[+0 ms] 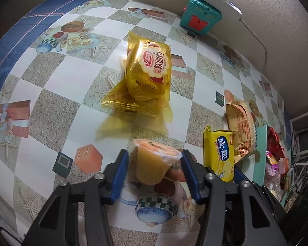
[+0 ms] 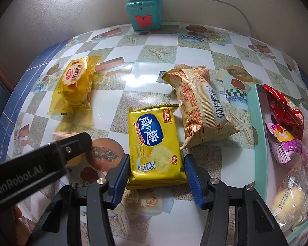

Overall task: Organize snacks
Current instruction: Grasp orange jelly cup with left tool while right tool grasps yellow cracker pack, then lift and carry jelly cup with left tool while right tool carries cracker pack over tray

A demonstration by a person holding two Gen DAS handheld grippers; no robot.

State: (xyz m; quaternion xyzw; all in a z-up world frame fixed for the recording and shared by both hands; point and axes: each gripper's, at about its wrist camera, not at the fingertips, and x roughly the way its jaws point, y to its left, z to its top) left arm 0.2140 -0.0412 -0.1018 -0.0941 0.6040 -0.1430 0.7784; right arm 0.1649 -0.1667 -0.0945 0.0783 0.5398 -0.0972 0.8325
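Four snacks left out on the checked tablecloth [image 2: 154,75], and I've got two of them in hand right now. My left gripper [image 1: 154,164] has its blue pads clamped on the little jelly cup [image 1: 154,160], near the front edge, cup tipped over a bit between my fingers. My right gripper [image 2: 156,170] sits around the near end of the yellow cracker pack [image 2: 154,141]; left pad is touching the wrapper, right pad looks just shy of it, so I'd call the grip likely but can't swear to it.

Further out: the gold bread pouch [image 1: 147,71] lies far left, untouched, and the tan biscuit bag [image 2: 201,106] lies seam-up just right of the cracker pack.

Over at the right, the teal tray [image 2: 256,123] already holds a handful of packets — red, purple, a pale round bun — so sorting is well under way. My guess: roughly halfway or better, with these two to carry across and two more to fetch. The teal toy box [image 2: 143,14] at the far wall isn't part of it.
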